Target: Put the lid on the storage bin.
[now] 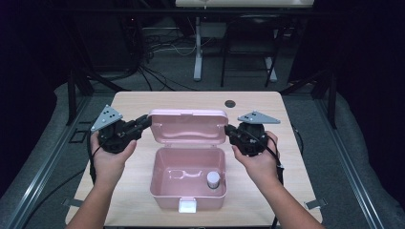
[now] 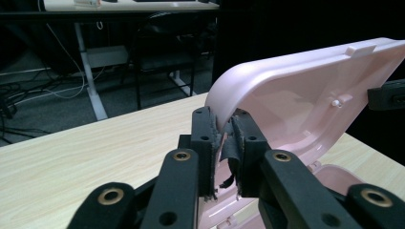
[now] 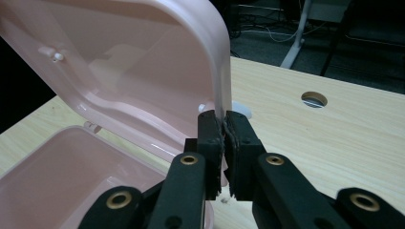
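A pink plastic box (image 1: 157, 183) stands open in the middle of the table, its lid (image 1: 188, 125) raised upright at the back. Inside the box lies a small white-capped jar (image 1: 213, 179). My left gripper (image 1: 147, 119) is shut on the lid's left edge. In the left gripper view, the pads of that gripper (image 2: 224, 124) pinch the rim of the lid (image 2: 296, 90). My right gripper (image 1: 228, 130) is shut on the lid's right edge. The right gripper view shows its jaws (image 3: 224, 121) clamped on the lid (image 3: 133, 62) above the open box (image 3: 57, 176).
A white latch (image 1: 187, 205) hangs on the box's front wall. The wooden table (image 1: 267, 109) has a round cable hole (image 1: 230, 103) behind the lid. Beyond the table stand a desk leg (image 1: 197, 47), a dark chair and floor cables.
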Demonstrator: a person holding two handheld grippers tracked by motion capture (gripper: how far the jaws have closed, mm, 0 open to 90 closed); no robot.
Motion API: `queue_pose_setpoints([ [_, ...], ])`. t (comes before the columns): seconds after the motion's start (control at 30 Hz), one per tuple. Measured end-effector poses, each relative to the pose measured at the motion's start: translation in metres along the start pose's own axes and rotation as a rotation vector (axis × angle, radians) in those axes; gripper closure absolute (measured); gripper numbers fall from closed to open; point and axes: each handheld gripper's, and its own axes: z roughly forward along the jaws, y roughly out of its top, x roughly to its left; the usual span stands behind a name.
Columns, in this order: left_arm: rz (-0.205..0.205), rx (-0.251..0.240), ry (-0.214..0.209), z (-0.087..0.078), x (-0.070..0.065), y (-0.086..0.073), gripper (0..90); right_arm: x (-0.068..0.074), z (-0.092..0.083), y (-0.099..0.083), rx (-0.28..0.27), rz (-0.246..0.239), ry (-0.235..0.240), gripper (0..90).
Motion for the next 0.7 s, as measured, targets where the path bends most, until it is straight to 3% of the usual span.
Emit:
queue_pose_setpoints([
  [0.7, -0.002, -0.004, -0.018, -0.014, -0.008, -0.012, 81.5, 0.006, -0.009, -0.012, -0.032, -0.027, 0.024, 80.2],
])
